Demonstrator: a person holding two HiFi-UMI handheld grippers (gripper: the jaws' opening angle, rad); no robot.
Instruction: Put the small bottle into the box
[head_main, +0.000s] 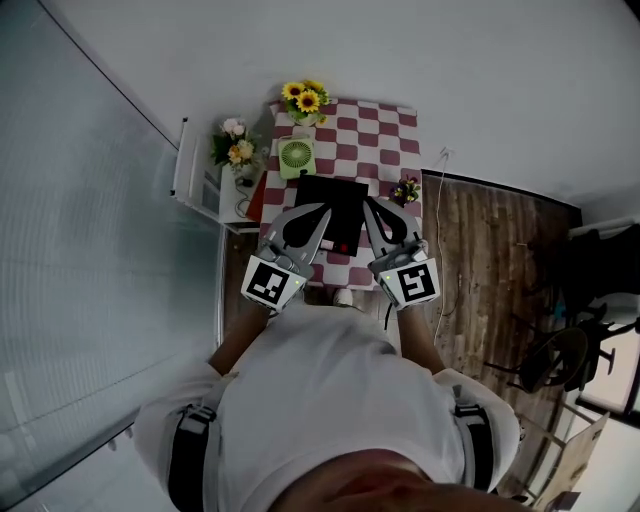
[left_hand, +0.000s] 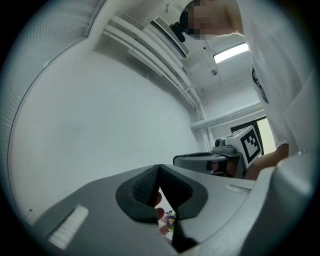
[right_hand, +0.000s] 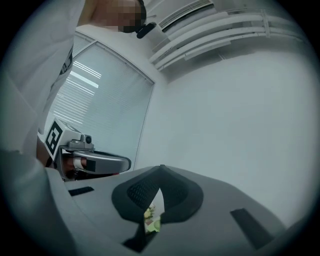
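A black box (head_main: 335, 195) lies in the middle of the red-and-white checkered table (head_main: 395, 135). A small red thing (head_main: 345, 246) shows at the box's near edge; I cannot tell whether it is the small bottle. My left gripper (head_main: 322, 210) and right gripper (head_main: 368, 204) hang side by side above the table's near half, tips pointing at the box. In the left gripper view the left gripper's (left_hand: 159, 168) jaws meet at the tips with nothing held. In the right gripper view the right gripper's (right_hand: 161, 168) jaws meet the same way. Both gripper views look up at wall and ceiling.
Sunflowers (head_main: 305, 98) and a green fan (head_main: 296, 155) stand at the table's far left, and a small flower pot (head_main: 406, 190) at its right edge. A white shelf with flowers (head_main: 232, 145) adjoins the left side. Wooden floor (head_main: 490, 260) lies to the right.
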